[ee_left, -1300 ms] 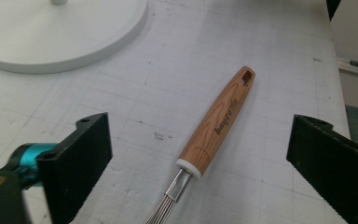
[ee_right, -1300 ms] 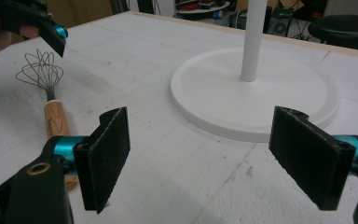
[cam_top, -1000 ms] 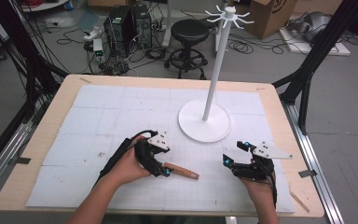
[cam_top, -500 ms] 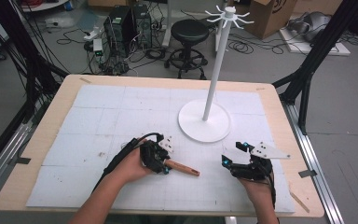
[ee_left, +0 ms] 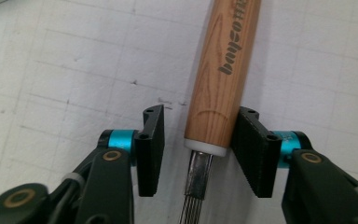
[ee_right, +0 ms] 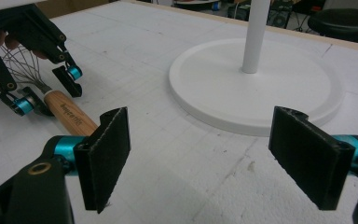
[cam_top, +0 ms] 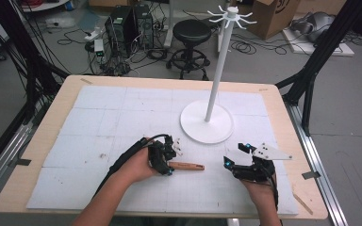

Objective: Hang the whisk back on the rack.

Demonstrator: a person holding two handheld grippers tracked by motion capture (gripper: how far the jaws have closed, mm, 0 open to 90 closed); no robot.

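Item 1, left side: left claw [cam_top: 169,162], black with blue-ringed joints, held in the person's left hand [cam_top: 139,165] low over the white gridded mat [cam_top: 122,122] that covers the pale wooden bench [cam_top: 56,108]. Its jaws have just been closing, then eased a little; they sit narrowly apart with the whisk between them at the metal collar, one pad against the wood, the other a small gap off it.

Item 2: wire whisk with a light wooden handle [ee_left: 221,70], dark lettering on the grain. It lies flat on the mat, handle pointing right toward the other claw, wire loops back under the left hand. In the right gripper view the handle [ee_right: 70,114] pokes out beyond the left claw [ee_right: 46,91].

Item 3, centre and behind: white stand, a round flat base [cam_top: 206,121] with a tall thin pole and hooked arms at the top. It stands apart from the whisk, past its handle end.

Item 4, right side: right claw [cam_top: 239,162], with a grey three-cornered plate on top. Jaws spread wide, nothing between them, aimed across bare mat toward the stand's base [ee_right: 256,88].

Item 5, beyond the bench: black round stool [cam_top: 192,33], computer towers [cam_top: 122,23], cables on the floor.
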